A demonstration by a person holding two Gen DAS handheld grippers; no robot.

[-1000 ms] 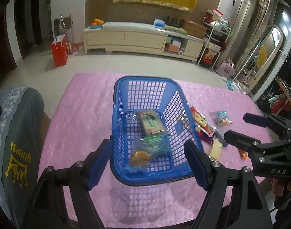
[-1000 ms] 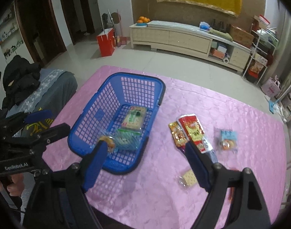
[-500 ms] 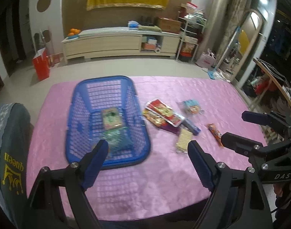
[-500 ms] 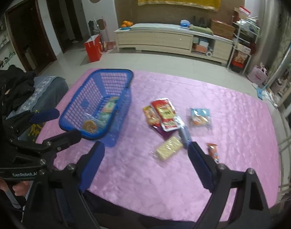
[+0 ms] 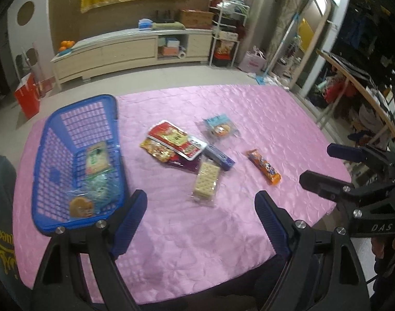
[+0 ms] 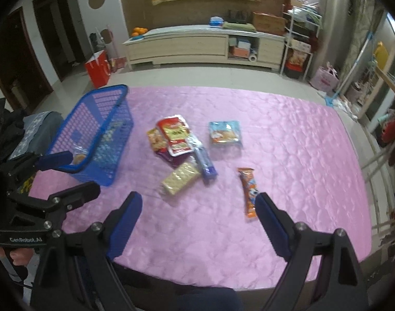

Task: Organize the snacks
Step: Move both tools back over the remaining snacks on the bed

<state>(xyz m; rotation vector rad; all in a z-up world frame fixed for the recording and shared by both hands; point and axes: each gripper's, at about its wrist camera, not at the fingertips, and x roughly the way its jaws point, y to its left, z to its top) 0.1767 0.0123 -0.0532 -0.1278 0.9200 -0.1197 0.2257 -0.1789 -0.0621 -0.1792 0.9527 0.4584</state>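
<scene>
We see pink tablecloth (image 6: 288, 160) filling most of frame. Blue basket (image 6: 93, 129) left of centre, few packets inside, hard to make out. Loose snacks mid-frame: red packet (image 6: 175, 134) on top of small pile, cracker pack (image 6: 180, 177) just below it, blue-white packet (image 6: 224, 132) to right, orange bar (image 6: 248, 191) lower right. Our right gripper (image 6: 197, 207) at bottom, jaws wide, nothing between. Left gripper (image 6: 68, 171) pokes in at left edge.
</scene>
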